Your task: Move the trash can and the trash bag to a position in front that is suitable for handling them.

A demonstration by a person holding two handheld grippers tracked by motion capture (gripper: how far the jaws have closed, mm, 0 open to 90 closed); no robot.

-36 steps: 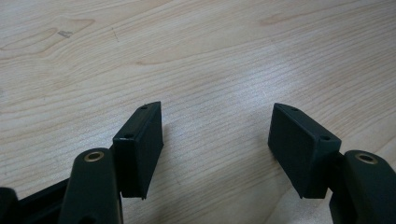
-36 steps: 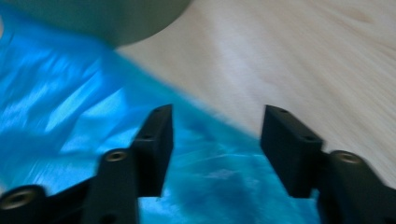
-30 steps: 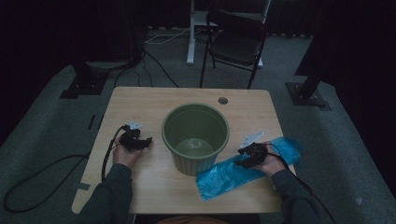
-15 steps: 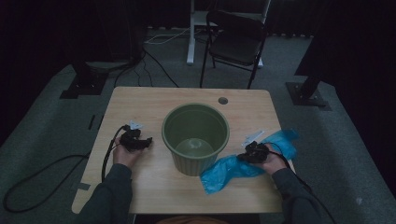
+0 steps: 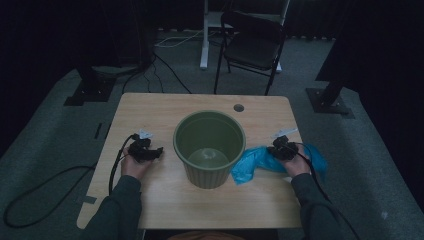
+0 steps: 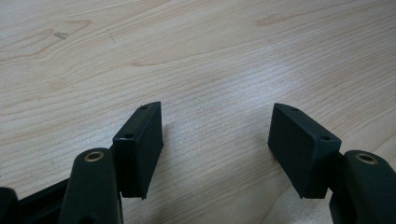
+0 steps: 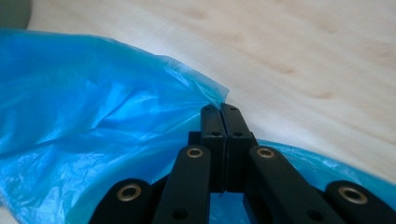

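Where pinched, crumpled translucent blue bag [image 7: 93,116].

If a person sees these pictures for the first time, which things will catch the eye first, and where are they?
First, the big green bin standing upright at the middle of the wooden table. Next, the bright blue plastic bag, crumpled on the table right of the bin, with the right gripper shut on its edge. The left gripper rests open over bare wood.

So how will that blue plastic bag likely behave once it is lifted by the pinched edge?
The blue bag looks thin and crinkled, so it will probably hang limp and weigh little. The right gripper is shut on just an edge, so the glossy film might slip.
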